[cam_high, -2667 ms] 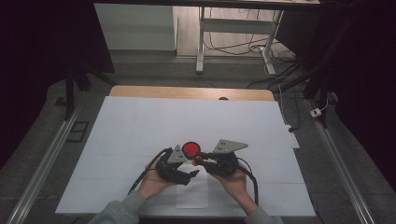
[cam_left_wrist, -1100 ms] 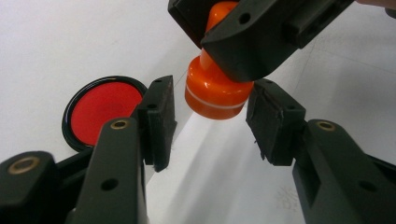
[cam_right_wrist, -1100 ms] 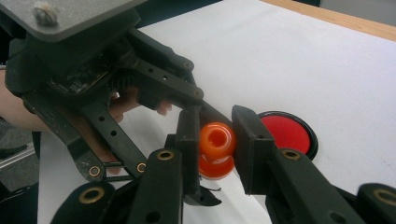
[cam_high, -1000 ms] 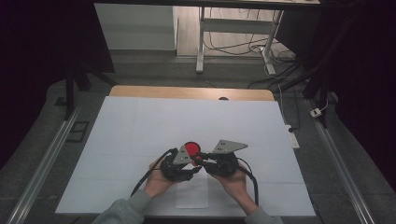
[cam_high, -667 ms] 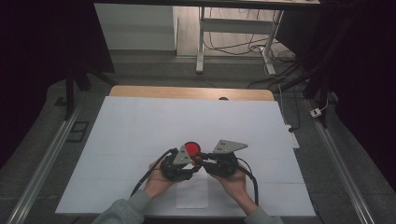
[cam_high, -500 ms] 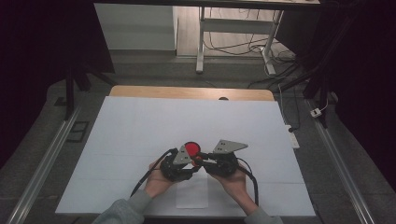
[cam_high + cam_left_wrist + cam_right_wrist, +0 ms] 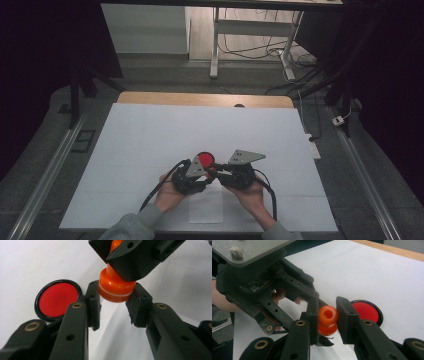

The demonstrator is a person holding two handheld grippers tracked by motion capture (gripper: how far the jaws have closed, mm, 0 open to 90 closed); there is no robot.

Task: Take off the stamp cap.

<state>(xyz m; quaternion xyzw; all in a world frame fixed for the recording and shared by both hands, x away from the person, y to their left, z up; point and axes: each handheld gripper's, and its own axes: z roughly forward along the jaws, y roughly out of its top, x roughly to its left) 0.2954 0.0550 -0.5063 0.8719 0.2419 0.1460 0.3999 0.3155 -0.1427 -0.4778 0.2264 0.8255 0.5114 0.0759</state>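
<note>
Right gripper view shows right gripper [image 7: 327,315] clamping orange stamp [image 7: 327,319]; left gripper [image 7: 113,302] clasps its base beside red ink pad [image 7: 58,299]

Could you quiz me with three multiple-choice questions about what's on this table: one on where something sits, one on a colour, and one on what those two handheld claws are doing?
1. Where does the red ink pad lie?
A. on the white sheet
B. on the floor
C. between the jaws of a gripper

2. What colour is the stamp?
A. blue
B. orange
C. green

3. How is the stamp held?
A. it lies free on the table
B. by a bare hand
C. the right gripper is shut on its upper part, while the left gripper flanks its wide base

Answers:
1. A, the left gripper view shows it flat on the white sheet.
2. B, both gripper views show orange.
3. C, the two gripper views show the stamp between each pair of jaws.
</note>
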